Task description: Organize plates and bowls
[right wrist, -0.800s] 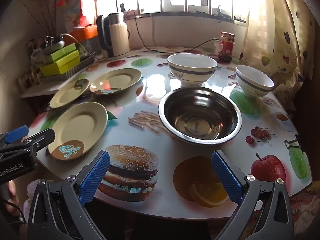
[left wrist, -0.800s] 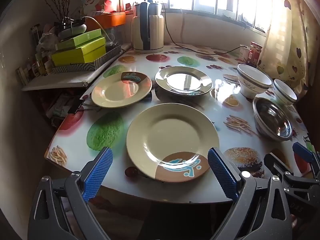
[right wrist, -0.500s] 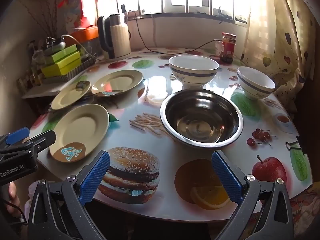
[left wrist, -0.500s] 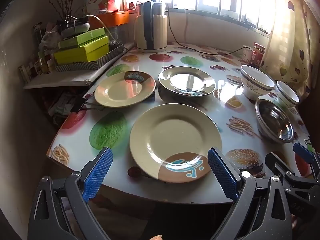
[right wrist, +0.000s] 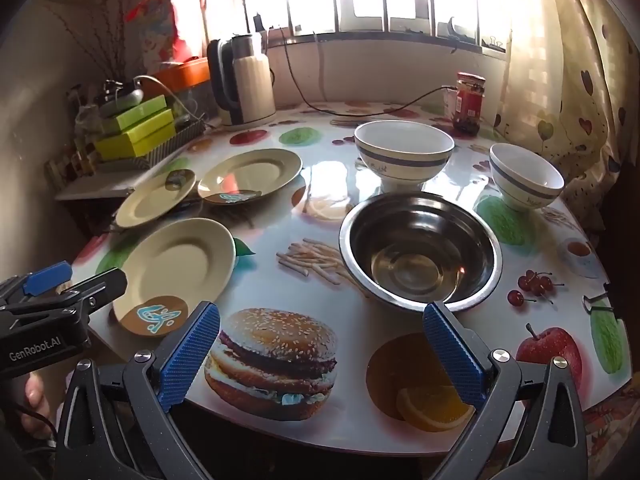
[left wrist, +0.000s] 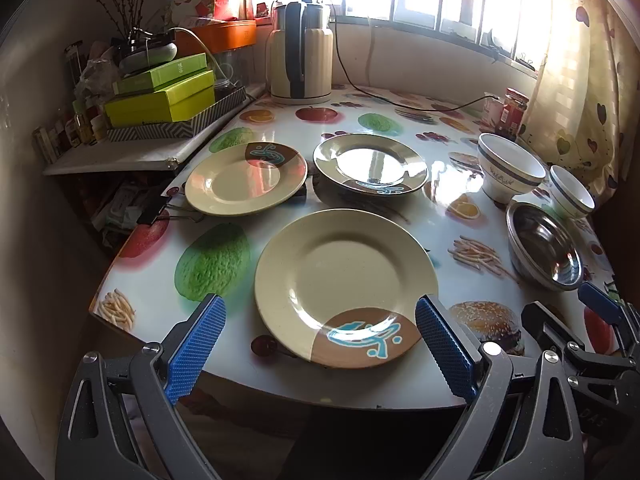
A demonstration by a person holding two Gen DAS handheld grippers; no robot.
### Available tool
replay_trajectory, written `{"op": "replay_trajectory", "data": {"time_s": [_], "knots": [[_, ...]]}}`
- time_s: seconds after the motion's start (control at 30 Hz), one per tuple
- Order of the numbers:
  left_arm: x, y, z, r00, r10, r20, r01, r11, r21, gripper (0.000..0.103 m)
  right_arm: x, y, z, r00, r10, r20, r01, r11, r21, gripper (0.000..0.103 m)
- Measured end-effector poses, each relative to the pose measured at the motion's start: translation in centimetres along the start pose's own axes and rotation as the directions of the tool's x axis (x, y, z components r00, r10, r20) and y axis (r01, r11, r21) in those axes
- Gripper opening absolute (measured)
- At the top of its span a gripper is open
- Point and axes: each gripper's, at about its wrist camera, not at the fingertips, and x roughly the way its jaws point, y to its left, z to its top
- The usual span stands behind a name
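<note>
Cream near plate [left wrist: 346,280] closer than 0.8 s ago; left gripper [left wrist: 320,338] advancing, spread wide, empty. Right gripper [right wrist: 320,350] spread, idle. Nothing stacked yet.

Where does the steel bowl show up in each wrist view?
Left wrist: steel bowl at far right, near the table edge.
Right wrist: steel bowl right of centre, just beyond the open right gripper.
Shared landmark: the large white bowl right behind it.

Both tools [left wrist: 320,332] [right wrist: 320,344] wide apart, unladen
</note>
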Motion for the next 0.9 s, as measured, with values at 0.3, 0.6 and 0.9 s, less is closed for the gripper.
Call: {"op": "replay_trajectory", "data": {"time_s": [0.3,0.6,0.9], "knots": [[-0.01,-0.14,0.12,1.000,-0.002,0.002,0.002,1.000,-0.001,0.096,-0.03,0.34,0.07,1.000,0.017,0.001,-0.017,1.000,-0.010,0.103],[-0.14,0.11,0.10,1.000,-0.002,0.003,0.002,1.000,-0.007,0.096,-0.02,0.38,0.09,1.000,0.017,0.002,-0.017,1.000,-0.010,0.103],[-0.16,0.23,0.09,1.000,-0.003,0.001,0.003,1.000,-0.009,0.096,-0.03,0.40,0.05,1.000,0.018,0.002,-0.018,1.000,-0.010,0.103]]}}
